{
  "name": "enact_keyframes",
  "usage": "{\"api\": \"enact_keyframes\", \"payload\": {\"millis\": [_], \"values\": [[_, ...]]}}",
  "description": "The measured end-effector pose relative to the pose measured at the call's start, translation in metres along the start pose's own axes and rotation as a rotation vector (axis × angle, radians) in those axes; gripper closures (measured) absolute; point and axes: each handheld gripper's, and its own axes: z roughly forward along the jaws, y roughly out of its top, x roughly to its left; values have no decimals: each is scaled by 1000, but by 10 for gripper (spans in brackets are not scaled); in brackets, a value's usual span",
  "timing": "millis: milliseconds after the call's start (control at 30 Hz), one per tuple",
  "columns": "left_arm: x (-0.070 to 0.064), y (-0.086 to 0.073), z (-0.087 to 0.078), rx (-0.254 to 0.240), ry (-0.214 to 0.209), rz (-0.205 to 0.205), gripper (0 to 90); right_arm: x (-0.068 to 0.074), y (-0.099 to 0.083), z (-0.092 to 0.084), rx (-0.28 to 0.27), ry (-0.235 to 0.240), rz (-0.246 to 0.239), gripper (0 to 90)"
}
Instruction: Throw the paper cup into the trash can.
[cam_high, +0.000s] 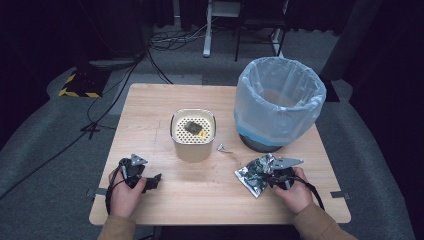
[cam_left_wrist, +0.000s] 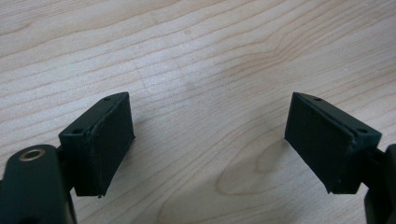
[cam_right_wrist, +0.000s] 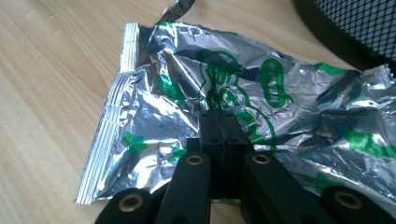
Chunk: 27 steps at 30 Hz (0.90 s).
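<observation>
Foil wrapper (cam_right_wrist: 196, 98), silver with green print and heavily crumpled, lay flat on the desk (cam_high: 200, 195) near its front right part, with its crimped seam edge showing at the left side of the right gripper view. The right claw (cam_right_wrist: 223, 122) was brought fully together, its two black pads meeting over the middle of the wrapper; whether they pinched a fold of the foil between them could not be told from the pictures. In the high view the wrapper (cam_high: 256, 172) sat directly in front of the person's right hand (cam_high: 295, 192), which held the right claw (cam_high: 272, 175) with its grey three-cornered plate on top. Just behind the wrapper stood a black mesh waste bin (cam_high: 277, 102) lined with a pale blue plastic bag, its base visible at the upper right corner of the right gripper view (cam_right_wrist: 355, 28). A small scrap of foil (cam_high: 221, 148) lay on the desk between the bin and a cream-coloured container (cam_high: 193, 135) with a perforated top, on which a dark object and a small yellow piece rested. The container stood near the middle of the desk, well apart from the wrapper. At the front left of the desk the left hand (cam_high: 125, 192) held the left claw (cam_high: 152, 181); its pads (cam_left_wrist: 105, 140) stood wide apart over bare wood, with nothing between them.
</observation>
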Motion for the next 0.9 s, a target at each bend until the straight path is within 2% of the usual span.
{"api": "enact_keyframes", "payload": {"millis": [67,167,200,400,600,767,900], "values": [[0,0,0,1,-2,-3,159,0,1,0,7,-1,-4,900],[0,0,0,-1,-3,-4,159,2,7,-13,-37,19,8,900],[0,0,0,-1,-3,-4,159,2,9,-17,-54,22,-6,900],[0,0,0,0,-3,-5,162,10,15,-30,-83,51,-26,900],[0,0,0,0,-3,-4,161,15,20,-40,-118,65,-21,900],[0,0,0,-1,-3,-4,161,22,30,-55,-159,91,-21,900],[0,0,0,-2,-3,-3,161,29,39,-68,-199,117,-40,900]]}}
